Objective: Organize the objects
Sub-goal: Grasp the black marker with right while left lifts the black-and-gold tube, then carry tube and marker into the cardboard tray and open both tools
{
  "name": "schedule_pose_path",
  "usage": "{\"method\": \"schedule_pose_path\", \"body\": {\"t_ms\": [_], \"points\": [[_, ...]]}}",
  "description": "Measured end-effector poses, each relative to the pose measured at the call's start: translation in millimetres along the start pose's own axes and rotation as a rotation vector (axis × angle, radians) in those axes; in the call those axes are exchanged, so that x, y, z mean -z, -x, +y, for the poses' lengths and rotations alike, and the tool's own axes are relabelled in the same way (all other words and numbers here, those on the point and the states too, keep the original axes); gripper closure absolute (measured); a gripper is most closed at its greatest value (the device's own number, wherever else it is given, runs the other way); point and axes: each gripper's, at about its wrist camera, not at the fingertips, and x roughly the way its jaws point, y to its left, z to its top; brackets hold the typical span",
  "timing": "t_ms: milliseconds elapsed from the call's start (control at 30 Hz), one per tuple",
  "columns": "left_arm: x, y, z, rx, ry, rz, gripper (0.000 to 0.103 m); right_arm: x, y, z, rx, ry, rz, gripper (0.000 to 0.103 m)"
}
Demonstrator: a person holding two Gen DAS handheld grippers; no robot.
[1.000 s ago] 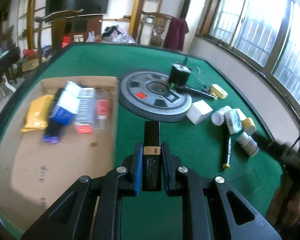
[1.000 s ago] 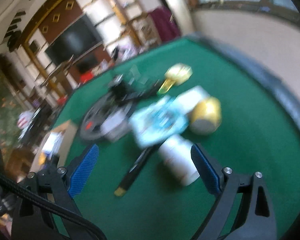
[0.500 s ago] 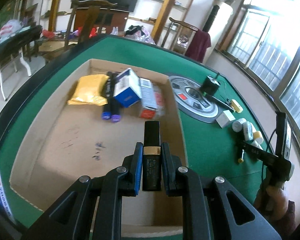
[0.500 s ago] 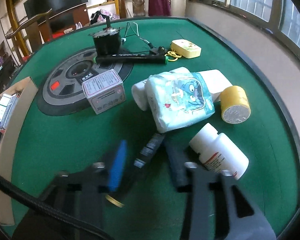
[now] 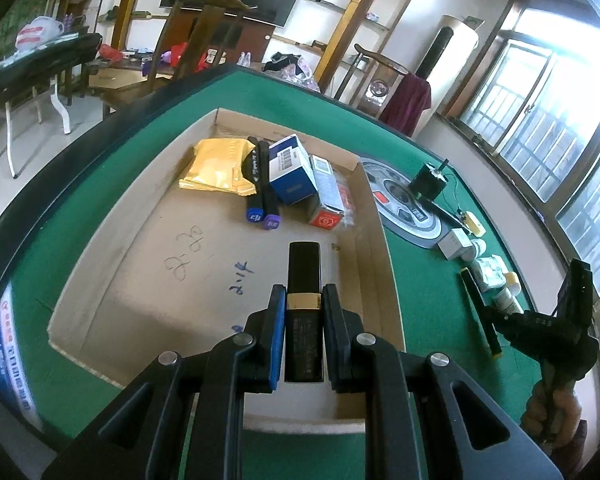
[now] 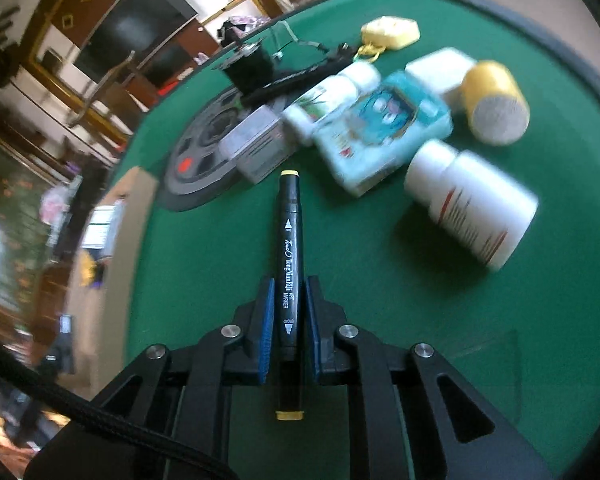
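Note:
My left gripper (image 5: 304, 292) is shut on a black tube with a gold band (image 5: 304, 264) and holds it above the floor of an open cardboard box (image 5: 148, 248). A yellow pouch (image 5: 220, 164), two dark markers (image 5: 260, 184) and two small cartons (image 5: 296, 168) lie at the box's far end. To the right, over the green felt, my right gripper (image 6: 290, 284) has a black marker with yellow ends (image 6: 290, 220) between its blue pads. Its jaws are closing the last bit and press on the barrel. That gripper (image 5: 496, 320) also shows in the left wrist view, with a hand on its handle.
Beyond the marker lie a white pill bottle (image 6: 472, 204), a teal tissue pack (image 6: 380, 132), a yellow tape roll (image 6: 496, 104), a second white bottle (image 6: 332, 92) and a small white box (image 6: 256, 148). A grey weight plate (image 6: 196, 160) bears a black motor (image 6: 248, 68). The table's raised dark rim (image 5: 80, 148) runs around.
The left gripper carried the tube leftward from the felt beside the weight plate to above the cardboard box. The right gripper went from wide open to closed on the black marker.

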Motion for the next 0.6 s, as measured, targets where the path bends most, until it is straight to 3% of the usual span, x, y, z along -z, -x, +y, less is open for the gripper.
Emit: {"method": "schedule_pose_path", "body": {"t_ms": [300, 433, 600], "points": [[-2.0, 3.7, 4.3, 0.011, 0.01, 0.01, 0.089, 4.6, 9.2, 28.5, -0.25, -0.053, 0.035, 0.091], [-7.4, -5.9, 6.6, 0.008, 0.02, 0.037, 0.089, 1.5, 3.1, 59.0, -0.304, -0.028, 0.062, 0.091], [-10.6, -5.8, 11.0, 0.015, 0.02, 0.033, 0.089, 2.0, 0.9, 108.5, -0.305, 0.08, 0.064, 0.091]]}}
